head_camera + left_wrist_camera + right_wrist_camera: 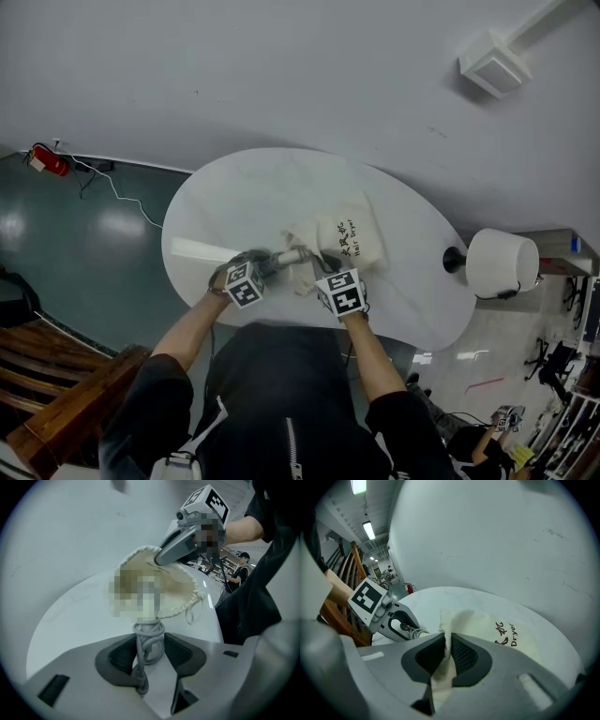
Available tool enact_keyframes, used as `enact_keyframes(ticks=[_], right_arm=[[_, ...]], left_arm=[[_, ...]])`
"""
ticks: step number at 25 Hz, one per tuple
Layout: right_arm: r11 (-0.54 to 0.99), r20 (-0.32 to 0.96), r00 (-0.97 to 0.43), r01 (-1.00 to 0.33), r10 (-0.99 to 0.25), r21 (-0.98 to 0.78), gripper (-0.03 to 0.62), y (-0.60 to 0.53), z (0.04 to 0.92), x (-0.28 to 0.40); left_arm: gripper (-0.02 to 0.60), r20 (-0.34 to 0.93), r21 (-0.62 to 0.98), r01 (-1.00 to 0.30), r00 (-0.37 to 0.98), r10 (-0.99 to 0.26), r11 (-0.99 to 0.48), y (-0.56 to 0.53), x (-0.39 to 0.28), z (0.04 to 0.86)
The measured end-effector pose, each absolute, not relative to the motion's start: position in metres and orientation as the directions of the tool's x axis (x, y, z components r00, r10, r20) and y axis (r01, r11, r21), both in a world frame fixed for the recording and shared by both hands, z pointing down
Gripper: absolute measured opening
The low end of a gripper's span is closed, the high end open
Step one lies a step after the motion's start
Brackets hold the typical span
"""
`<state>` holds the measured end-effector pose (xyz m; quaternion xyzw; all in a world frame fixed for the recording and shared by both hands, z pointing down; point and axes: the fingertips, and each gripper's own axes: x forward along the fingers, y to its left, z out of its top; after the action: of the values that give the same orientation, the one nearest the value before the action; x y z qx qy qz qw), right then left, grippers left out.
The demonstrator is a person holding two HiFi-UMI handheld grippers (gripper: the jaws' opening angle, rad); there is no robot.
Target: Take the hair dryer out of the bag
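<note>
Left gripper view: your left gripper [151,653] clamps the coiled grey cord [148,632]; your right gripper [448,652] pinches the cream drawstring bag [487,629].

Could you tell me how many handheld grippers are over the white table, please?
2. The left gripper grips a coiled grey cord at the mouth of the cream cloth bag; the right gripper pinches the bag's edge.

Soft, even indoor light. Ceiling strip lights [358,485] glow up-left of the jaws in the right gripper view. The white bench [244,187] has a glare streak just left of the jaws of the left gripper [270,259]. Both gripper views bulge, corners black; the near jaws are maybe slightly soft.
</note>
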<state>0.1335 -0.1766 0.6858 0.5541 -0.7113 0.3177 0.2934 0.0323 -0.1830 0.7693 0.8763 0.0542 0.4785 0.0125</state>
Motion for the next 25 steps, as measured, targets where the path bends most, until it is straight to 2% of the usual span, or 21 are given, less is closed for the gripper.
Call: enact_keyframes(ticks=[11,25], right_arm=[[0.189,0.760,-0.225,-0.973,-0.610,-0.135,0.029,-0.176,0.684,0.134],[0.182,0.754,-0.235,-0.971,-0.613,-0.154,0.029,-0.175,0.681,0.137]], left_arm=[[0.227,0.790,0.005,0.080,0.611,0.053,-0.997,-0.188,0.052,0.736],[0.266,0.779,0.030,0.120,0.619,0.099,-0.992,-0.174,0.119,0.737]])
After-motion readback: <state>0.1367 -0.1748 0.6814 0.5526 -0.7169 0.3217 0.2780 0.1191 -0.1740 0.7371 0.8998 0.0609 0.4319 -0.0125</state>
